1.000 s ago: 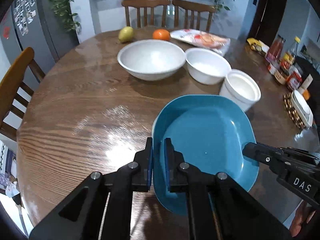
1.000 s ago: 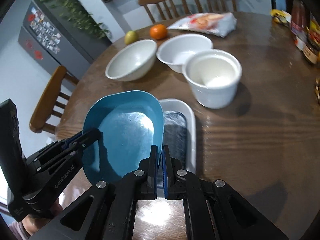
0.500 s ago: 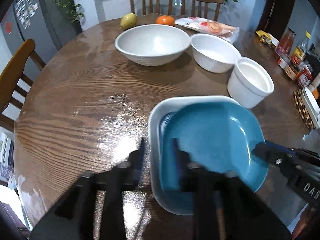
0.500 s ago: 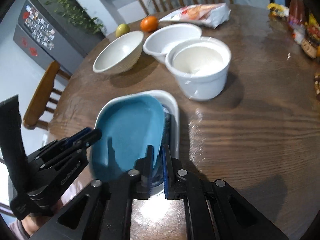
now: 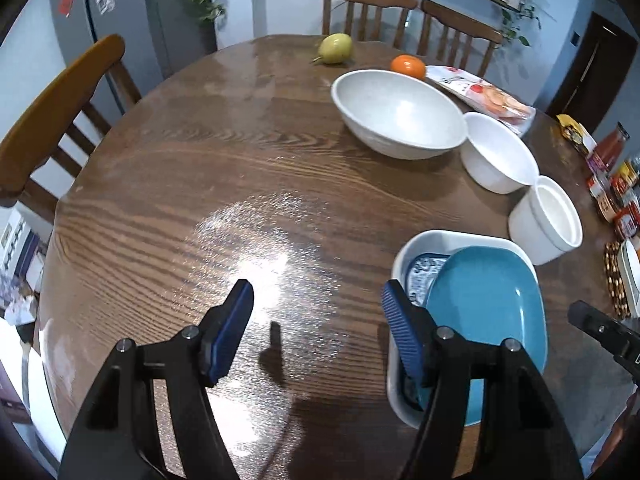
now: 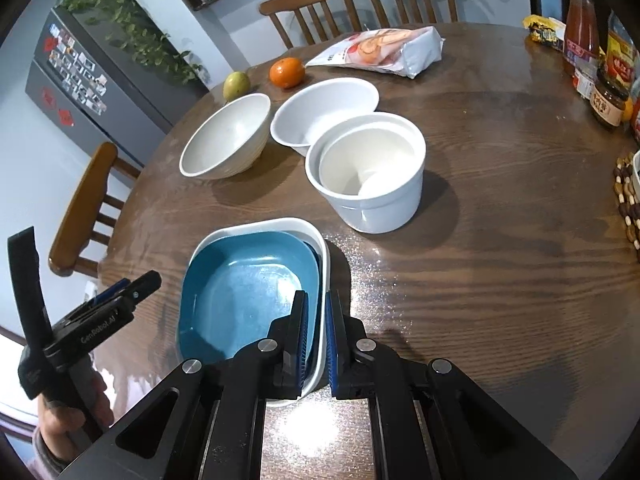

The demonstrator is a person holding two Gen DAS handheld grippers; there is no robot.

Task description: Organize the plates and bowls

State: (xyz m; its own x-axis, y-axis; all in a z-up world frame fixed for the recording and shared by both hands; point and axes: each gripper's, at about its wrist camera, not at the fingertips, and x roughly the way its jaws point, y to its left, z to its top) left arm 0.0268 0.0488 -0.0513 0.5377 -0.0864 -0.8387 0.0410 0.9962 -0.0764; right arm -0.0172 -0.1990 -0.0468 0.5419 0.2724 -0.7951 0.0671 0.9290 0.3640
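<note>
A teal square plate (image 6: 244,292) lies nested in a white rectangular dish (image 6: 324,256) at the table's near edge; it also shows in the left wrist view (image 5: 488,300) inside the dish (image 5: 412,244). My right gripper (image 6: 316,320) has its jaws a narrow gap apart around the near right rims of plate and dish. My left gripper (image 5: 316,316) is open and empty, left of the dish. A large speckled bowl (image 5: 396,112), a white bowl (image 5: 496,152) and a white pot (image 5: 548,220) stand behind.
A pear (image 5: 336,48), an orange (image 5: 407,66) and a snack bag (image 5: 484,96) lie at the table's far side. Jars and bottles (image 6: 600,64) stand at the right edge. Wooden chairs (image 5: 52,120) surround the round wooden table (image 5: 224,176).
The teal plate went from tilted in both grippers to lying flat in the white dish. My left gripper let go, opened wide and drew back to the left.
</note>
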